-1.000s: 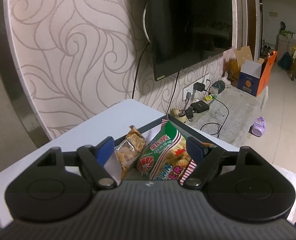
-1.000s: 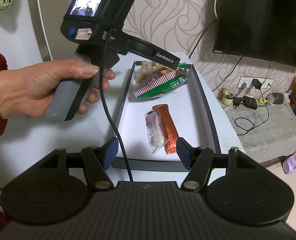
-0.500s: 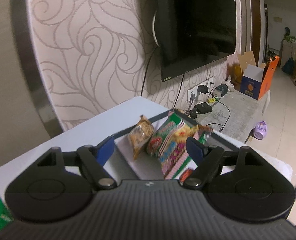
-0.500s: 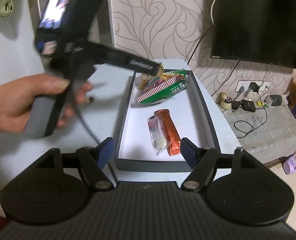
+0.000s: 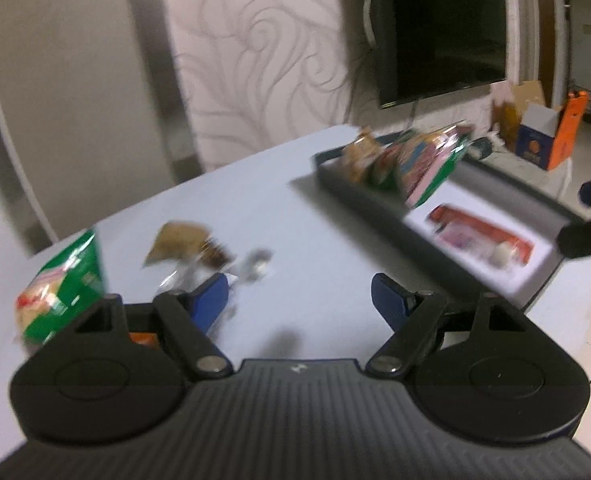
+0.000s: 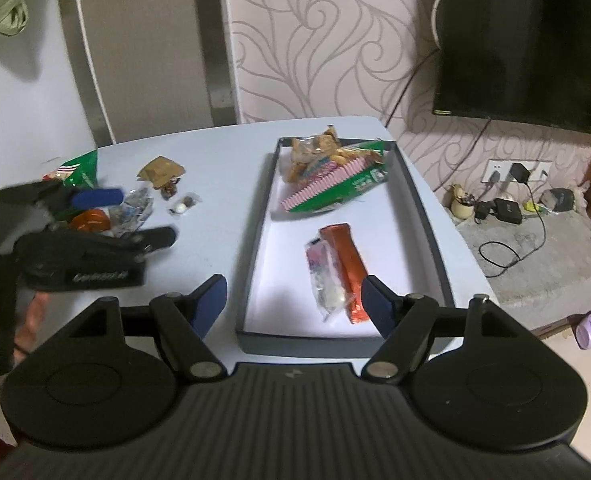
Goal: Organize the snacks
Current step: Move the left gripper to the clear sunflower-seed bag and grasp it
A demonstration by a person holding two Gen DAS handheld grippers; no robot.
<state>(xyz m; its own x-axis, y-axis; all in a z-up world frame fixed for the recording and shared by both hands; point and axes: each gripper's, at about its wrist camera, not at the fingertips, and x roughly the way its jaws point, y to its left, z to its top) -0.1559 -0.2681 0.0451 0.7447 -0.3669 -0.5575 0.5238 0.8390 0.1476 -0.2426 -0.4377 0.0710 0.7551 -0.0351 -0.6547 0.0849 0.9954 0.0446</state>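
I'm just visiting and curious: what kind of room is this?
Probably a home living room: a wall-mounted TV on swirl-patterned wallpaper, chargers at a wall socket, and snack packets on a white table.

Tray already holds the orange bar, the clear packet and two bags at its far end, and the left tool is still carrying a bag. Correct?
Not quite. The left tool carries nothing; the right wrist view shows its jaws open over the loose snacks on the table. The tray does hold the orange bar, clear packet and two bags.
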